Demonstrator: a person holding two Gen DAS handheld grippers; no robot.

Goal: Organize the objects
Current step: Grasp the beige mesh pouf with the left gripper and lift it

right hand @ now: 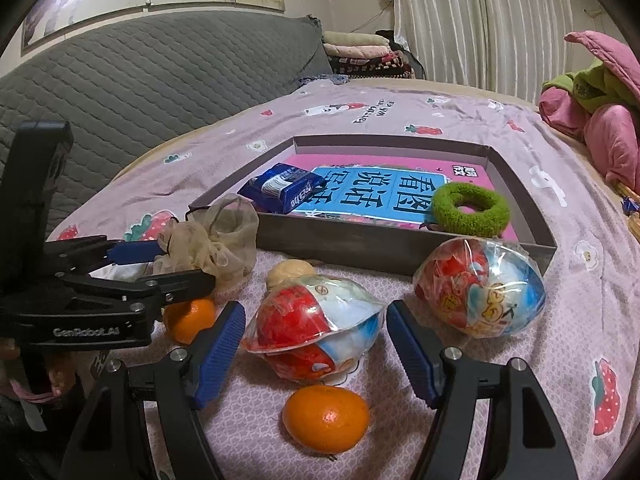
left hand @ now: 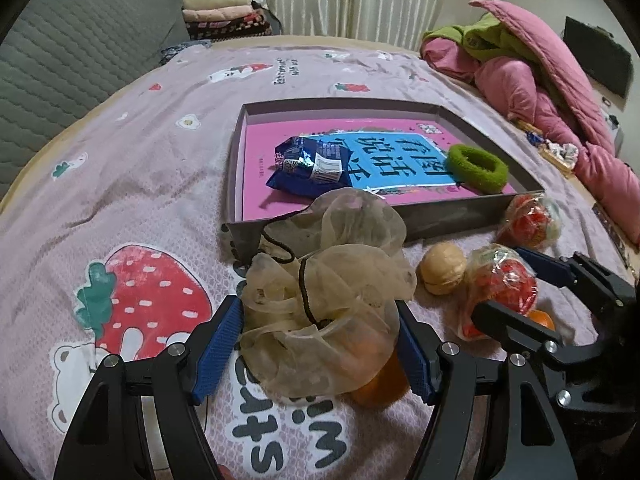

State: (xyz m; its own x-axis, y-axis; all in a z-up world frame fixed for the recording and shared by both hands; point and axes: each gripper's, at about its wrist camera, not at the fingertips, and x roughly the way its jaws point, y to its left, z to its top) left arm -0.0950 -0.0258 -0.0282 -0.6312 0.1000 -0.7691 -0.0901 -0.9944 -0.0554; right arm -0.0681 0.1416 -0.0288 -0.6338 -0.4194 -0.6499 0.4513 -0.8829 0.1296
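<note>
Left claw (left hand: 320, 344) set wide around the mesh pouch (left hand: 324, 280), near-left of the box tray (left hand: 460, 220). Right claw (right hand: 316, 354) spread wide astride the wrapped toy egg (right hand: 312, 328), long axis lying left-right across the gap.

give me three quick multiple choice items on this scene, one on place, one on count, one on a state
1. Where is the green ring?
A. in the tray
B. on the sheet
C. in the mesh bag

2. How many oranges show in the right wrist view?
A. one
B. two
C. four

3. How do the right gripper fingers stand?
A. shut on an orange
B. shut on nothing
C. open around a wrapped egg

Key: 1 A, it lies on the pink book inside the tray. 2 B, one orange near the camera, another under the left gripper. 3 C, the egg sits between spread fingers.
</note>
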